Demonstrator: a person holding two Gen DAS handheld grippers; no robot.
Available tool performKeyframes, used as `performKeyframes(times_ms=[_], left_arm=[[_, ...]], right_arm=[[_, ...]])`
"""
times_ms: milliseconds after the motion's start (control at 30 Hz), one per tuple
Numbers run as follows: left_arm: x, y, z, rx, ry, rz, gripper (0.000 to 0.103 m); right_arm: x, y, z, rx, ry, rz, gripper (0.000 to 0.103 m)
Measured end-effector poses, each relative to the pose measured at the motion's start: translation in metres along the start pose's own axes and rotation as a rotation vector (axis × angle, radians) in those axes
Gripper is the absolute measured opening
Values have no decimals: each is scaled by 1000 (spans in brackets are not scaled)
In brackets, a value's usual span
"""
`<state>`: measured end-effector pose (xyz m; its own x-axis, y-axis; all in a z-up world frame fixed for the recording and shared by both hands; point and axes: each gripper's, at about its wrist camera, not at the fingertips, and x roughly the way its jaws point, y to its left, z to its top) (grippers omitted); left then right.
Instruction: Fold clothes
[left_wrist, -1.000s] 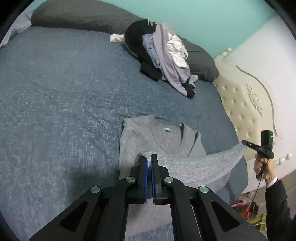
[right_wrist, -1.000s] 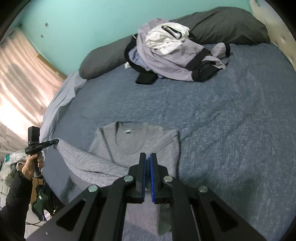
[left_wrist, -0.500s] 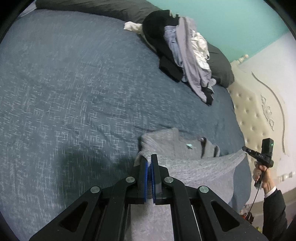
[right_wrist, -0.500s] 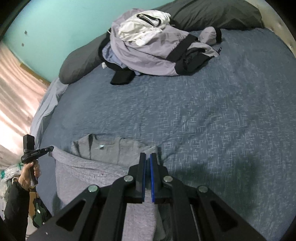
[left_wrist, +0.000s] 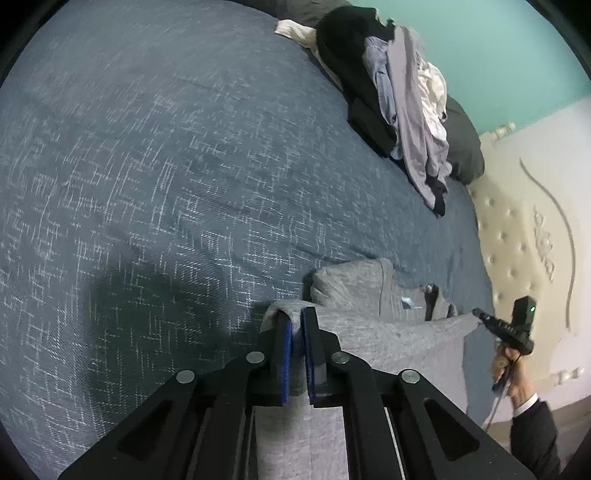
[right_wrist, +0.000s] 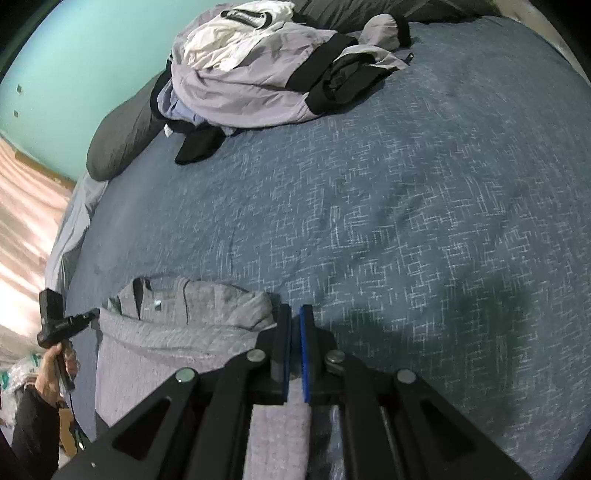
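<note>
The grey shirt (left_wrist: 373, 332) lies on the blue bed (left_wrist: 166, 166), its bottom edge folded up toward the collar. The left hand-held gripper (left_wrist: 295, 321) and right hand-held gripper (right_wrist: 293, 317) each pinch a corner. Only the left view shows the cream headboard (left_wrist: 517, 240); only the right shows the pink curtain (right_wrist: 26, 221)

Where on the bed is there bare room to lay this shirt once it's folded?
The bedspread is bare between the grey shirt and the clothes pile, and right of the right gripper. Crowded by the pillows.
</note>
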<state>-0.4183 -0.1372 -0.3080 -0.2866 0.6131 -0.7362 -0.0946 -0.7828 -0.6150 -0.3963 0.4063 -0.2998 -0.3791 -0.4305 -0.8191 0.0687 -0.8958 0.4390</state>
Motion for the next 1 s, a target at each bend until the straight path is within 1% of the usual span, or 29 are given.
performKeyframes(times_ms=[67, 133, 167, 200, 233, 267, 333, 400, 433, 533, 633, 833, 900, 1000], left_arm=[[-4, 4, -2, -30, -6, -24, 10], [-12, 5, -3, -49, -23, -50, 16], [-16, 5, -3, -54, -34, -64, 23], [-21, 5, -3, -58, -47, -72, 36], [-26, 4, -4, -61, -62, -73, 42], [-31, 4, -5, -59, -72, -75, 46], [-38, -2, -8, -29, -77, -67, 46], [-41, -13, -17, 54, -71, -11, 46], [-41, -18, -22, 89, -65, 7, 46], [-36, -31, -38, 162, -36, -4, 45], [-27, -41, -52, 245, -16, 60, 45], [-1, -37, -63, 314, 49, 126, 45], [6, -33, -63, 323, 51, 145, 45], [13, -31, -59, 332, 28, 170, 45]], right_arm=[[0, -3, -1, 16, -6, -4, 7], [-4, -8, 0, 38, -19, -14, 7], [-8, -11, 1, 49, -31, -13, 7], [-12, -12, 1, 56, -43, -7, 7], [-17, -11, 0, 51, -52, 1, 7], [-21, -10, -1, 40, -58, 4, 7], [-25, -2, -7, -6, -51, -4, 7], [-24, 6, -13, -46, -37, -3, 7], [-23, 11, -17, -70, -30, -12, 7], [-18, 23, -31, -129, -4, -26, 7], [-11, 28, -44, -159, 16, -39, 7], [6, 26, -57, -174, 53, -57, 7], [14, 25, -58, -181, 69, -67, 7], [25, 25, -59, -189, 80, -75, 7]])
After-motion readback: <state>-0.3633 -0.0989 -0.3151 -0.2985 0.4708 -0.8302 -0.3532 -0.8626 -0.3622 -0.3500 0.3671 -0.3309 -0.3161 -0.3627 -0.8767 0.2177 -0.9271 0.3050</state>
